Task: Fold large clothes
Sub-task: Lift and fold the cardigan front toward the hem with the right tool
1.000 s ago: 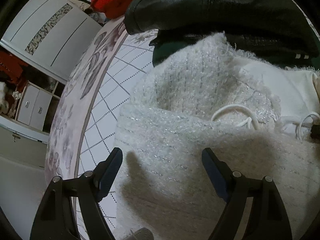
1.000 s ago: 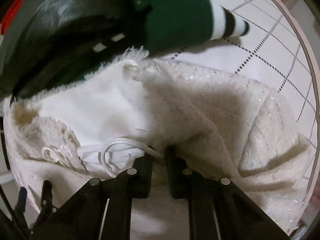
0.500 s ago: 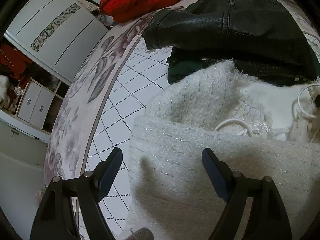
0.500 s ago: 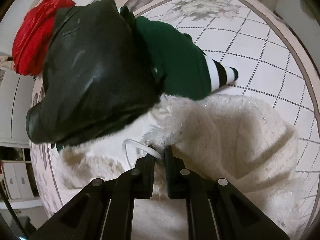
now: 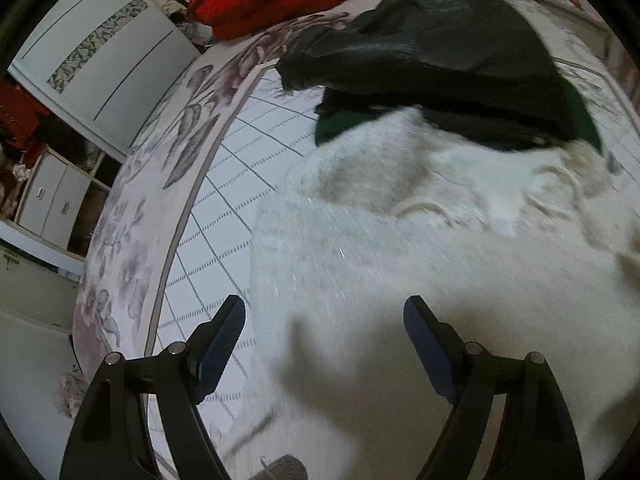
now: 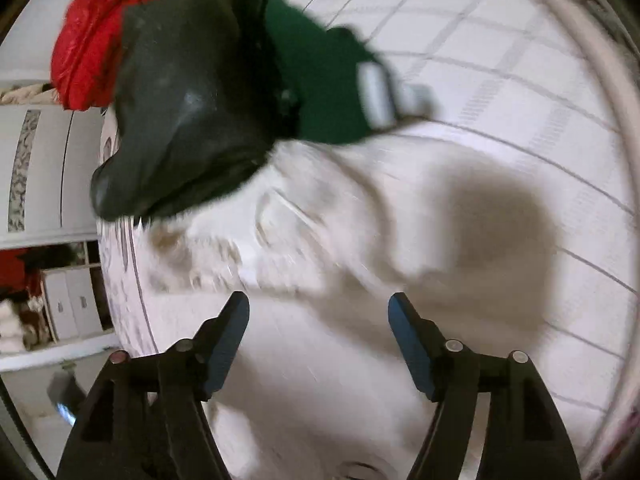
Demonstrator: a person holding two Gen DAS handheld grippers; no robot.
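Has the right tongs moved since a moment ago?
Yes. The right tongs have pulled up and back: the black jacket looks farther off. Their jaws just opened, releasing the white sweater.

Fluffy white knit garment, seemingly folded over, lying on the bedspread, far edge under black jacket

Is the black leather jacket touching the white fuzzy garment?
Touching. In the left wrist view, the black leather jacket lies over the far edge of the white fuzzy garment, with no gap; the right wrist view agrees.
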